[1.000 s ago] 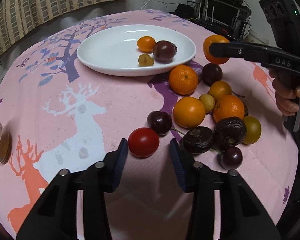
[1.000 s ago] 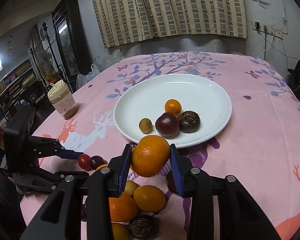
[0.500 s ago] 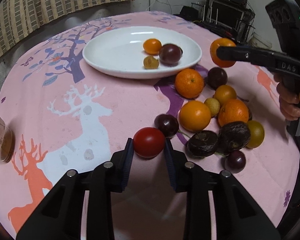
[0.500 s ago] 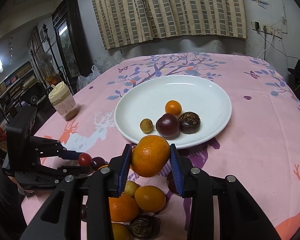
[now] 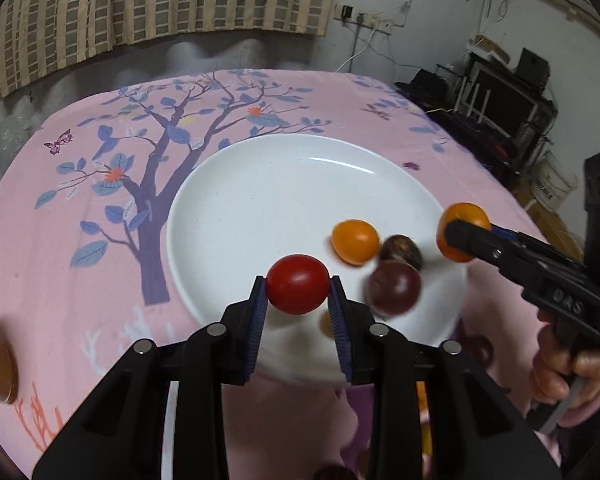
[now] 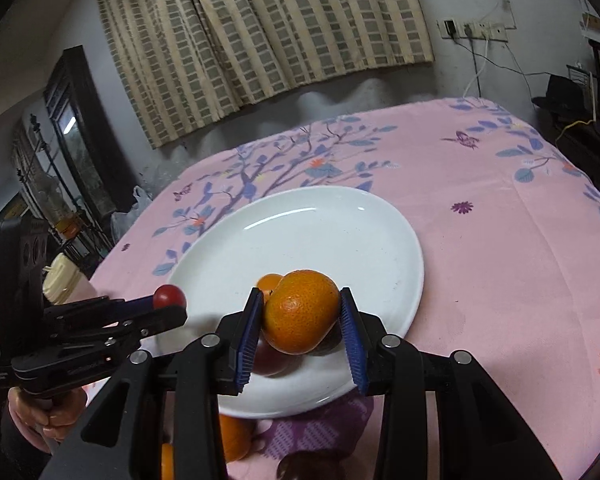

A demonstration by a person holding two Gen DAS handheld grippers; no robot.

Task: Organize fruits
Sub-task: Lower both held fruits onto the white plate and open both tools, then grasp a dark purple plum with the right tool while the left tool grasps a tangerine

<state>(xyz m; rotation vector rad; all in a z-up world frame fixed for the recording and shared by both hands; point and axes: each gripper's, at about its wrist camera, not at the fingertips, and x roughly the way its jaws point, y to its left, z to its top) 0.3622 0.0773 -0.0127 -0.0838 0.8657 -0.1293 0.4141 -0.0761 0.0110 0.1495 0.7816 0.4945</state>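
My left gripper [image 5: 298, 292] is shut on a red tomato [image 5: 297, 283] and holds it above the near rim of the white plate [image 5: 260, 208]. On the plate lie a small orange fruit [image 5: 355, 240], a dark plum [image 5: 394, 289] and a brown passion fruit [image 5: 401, 249]. My right gripper [image 6: 300, 316] is shut on an orange [image 6: 302, 310] and holds it over the near part of the plate [image 6: 340, 236]. The right gripper with its orange [image 5: 462, 226] also shows at the plate's right rim in the left wrist view. The left gripper's tomato [image 6: 169, 297] shows in the right wrist view.
The plate sits on a pink tablecloth [image 5: 80, 184] with a tree print. A jar [image 6: 62, 280] with a cream lid stands at the table's left side. More oranges [image 6: 232, 436] lie on the cloth just before the plate, mostly hidden by my grippers.
My left gripper has lifted the tomato off the cloth and carried it forward over the plate's rim. My right gripper has moved its orange forward over the plate.
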